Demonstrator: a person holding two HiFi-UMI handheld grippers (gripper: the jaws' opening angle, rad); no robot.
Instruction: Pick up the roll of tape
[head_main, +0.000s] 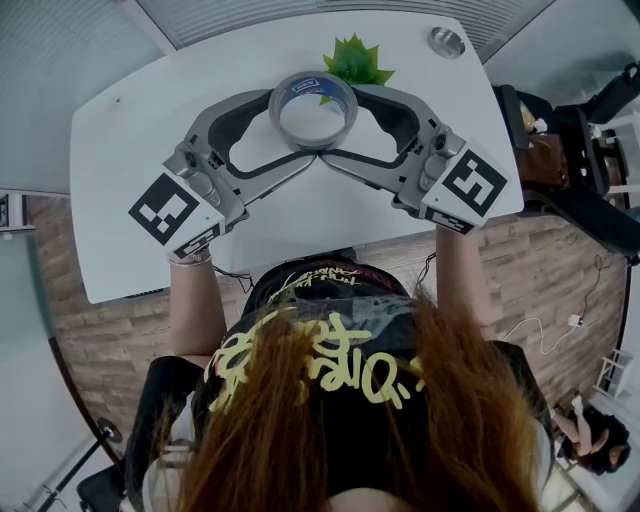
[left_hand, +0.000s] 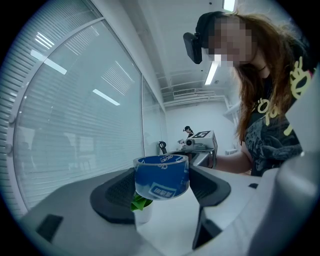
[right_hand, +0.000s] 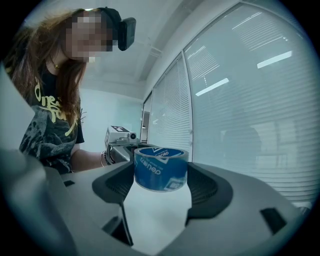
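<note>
A blue roll of tape hangs a little above the white table, caught between both grippers. My left gripper comes in from the left and my right gripper from the right, their jaws meeting around the roll. In the left gripper view the roll of tape sits between the two dark pads, touching both. The right gripper view shows the same roll of tape pressed between its pads, with its underside off the table.
A small green plant in a white pot stands just behind the roll, near the table's far edge; its leaves show under the tape. A round silver disc lies at the far right corner. Dark equipment stands beside the table's right edge.
</note>
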